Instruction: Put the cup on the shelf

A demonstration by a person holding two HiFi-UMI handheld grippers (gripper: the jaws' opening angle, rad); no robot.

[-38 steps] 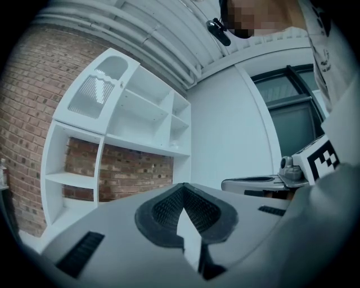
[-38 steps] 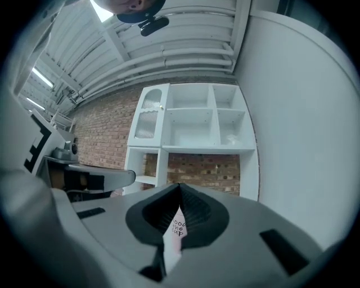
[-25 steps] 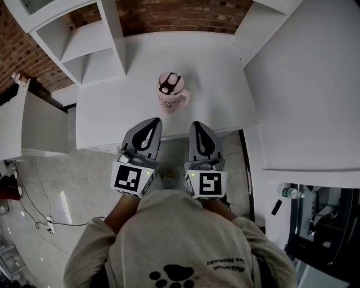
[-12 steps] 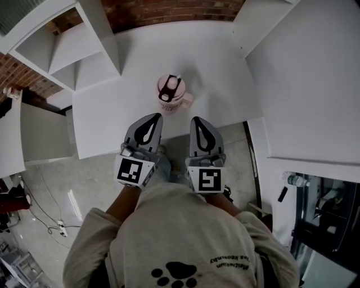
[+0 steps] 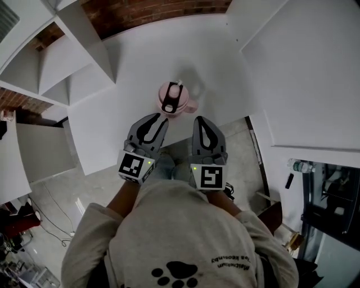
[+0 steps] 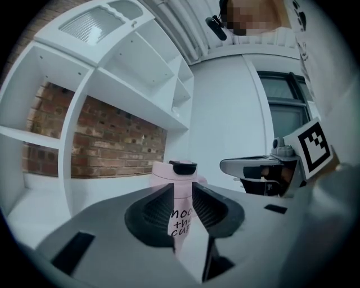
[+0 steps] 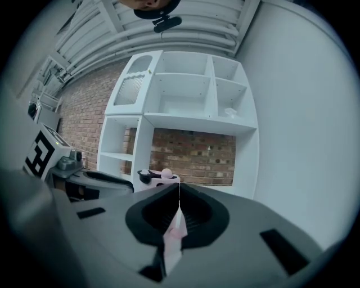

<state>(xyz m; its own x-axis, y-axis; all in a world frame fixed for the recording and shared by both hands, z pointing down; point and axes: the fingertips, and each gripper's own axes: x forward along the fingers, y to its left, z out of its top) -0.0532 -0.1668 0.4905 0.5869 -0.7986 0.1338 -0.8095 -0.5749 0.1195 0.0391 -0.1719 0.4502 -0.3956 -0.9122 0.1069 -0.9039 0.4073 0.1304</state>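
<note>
A pink lidded cup [image 5: 173, 101] with a black flip top stands upright on the white table [image 5: 135, 62], near its front edge. Both grippers hover side by side just short of it, over the table edge. My left gripper [image 5: 153, 120] points at the cup; its jaws are opening, a narrow gap shows, and the cup [image 6: 175, 179] appears beyond it, not between the pads. My right gripper [image 5: 203, 124] is shut and empty, with the cup [image 7: 159, 178] ahead to its left. The white shelf unit [image 5: 62, 62] stands at the table's back left.
A brick wall [image 5: 140, 11] runs behind the table. A large white panel [image 5: 304, 73] borders the table on the right. The shelf's compartments [image 7: 185, 95] look mostly bare. A bottle [image 5: 298, 166] and dark clutter lie on the floor at right.
Both grippers have crept forward toward the cup. The left jaws, shut before, now show a narrow gap. The cup has not moved on the table.
</note>
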